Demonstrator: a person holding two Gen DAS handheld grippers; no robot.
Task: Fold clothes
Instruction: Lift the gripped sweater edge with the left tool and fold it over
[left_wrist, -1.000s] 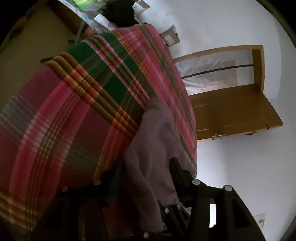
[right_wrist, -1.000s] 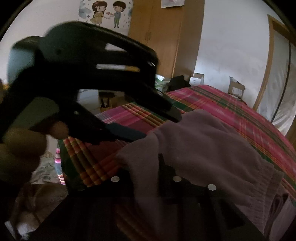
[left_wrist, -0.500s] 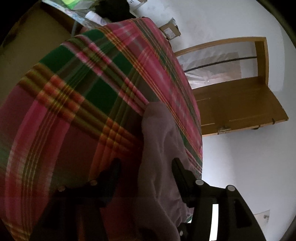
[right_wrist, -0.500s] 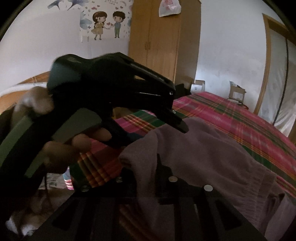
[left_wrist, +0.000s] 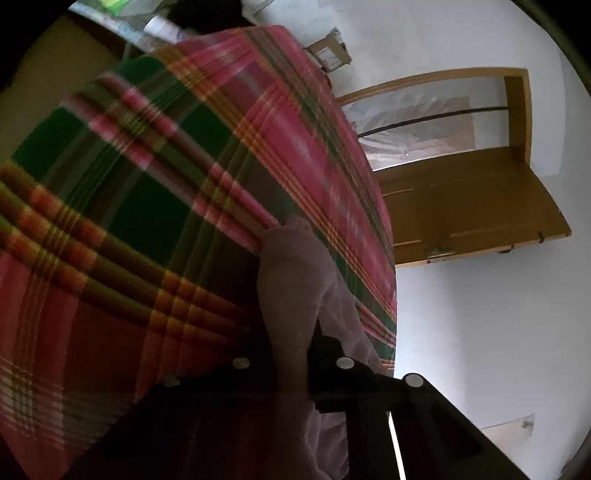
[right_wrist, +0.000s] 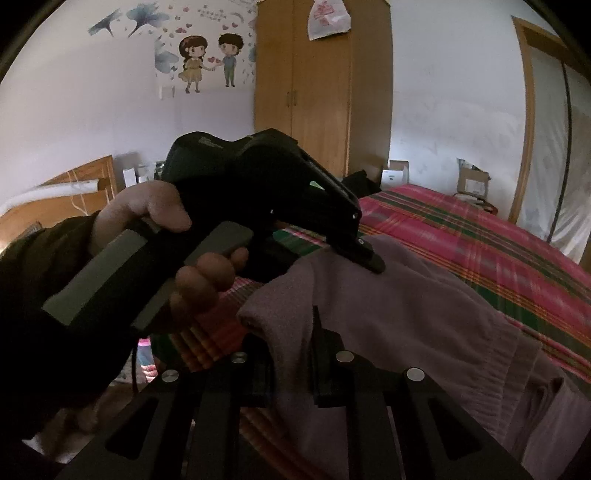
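A mauve garment (left_wrist: 295, 266) lies bunched on a pink and green plaid bedspread (left_wrist: 147, 184). My left gripper (left_wrist: 290, 336) has its jaws closing, and a fold of the garment is pinched between them. In the right wrist view the same garment (right_wrist: 406, 314) spreads to the right over the bedspread (right_wrist: 461, 236). My right gripper (right_wrist: 291, 332) is shut on its near corner. The left gripper (right_wrist: 373, 264), held by a hand (right_wrist: 155, 218), bites the garment's edge just beyond the right one.
A wooden wardrobe (right_wrist: 321, 92) stands against the far wall, with cardboard boxes (right_wrist: 472, 181) beside the bed. A wooden door (left_wrist: 461, 206) hangs open past the bed's edge. A headboard (right_wrist: 55, 199) is at the left.
The left jaws stood wide around the garment fold and have now come together on it. Both grippers have shifted a little, and the garment corner has lifted slightly off the bedspread.
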